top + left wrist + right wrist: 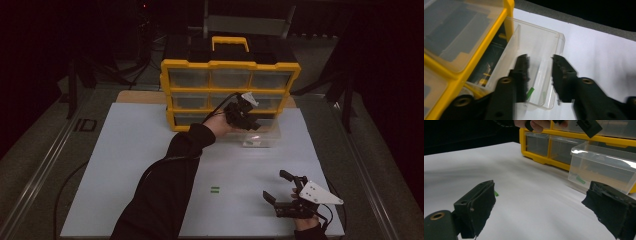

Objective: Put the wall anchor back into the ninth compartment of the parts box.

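Note:
A yellow organizer (230, 65) with clear drawers stands at the back of the white mat. Its bottom right drawer (264, 138) is pulled out, and a small green piece (530, 93) lies on its floor. My left gripper (251, 124) hangs over that drawer with its jaws apart and nothing between the pads. In the left gripper view the left gripper (540, 61) looks straight down into the drawer (541, 42). Another green piece (215, 190) lies on the mat near the front. My right gripper (276, 185) rests near the front right, wide open and empty.
The white mat (130, 150) covers most of the table, with dark metal rails along both sides. From the right gripper view, the pulled-out drawer (604, 167) juts toward the right gripper (541, 195), and the loose green piece (496, 193) lies by its left jaw.

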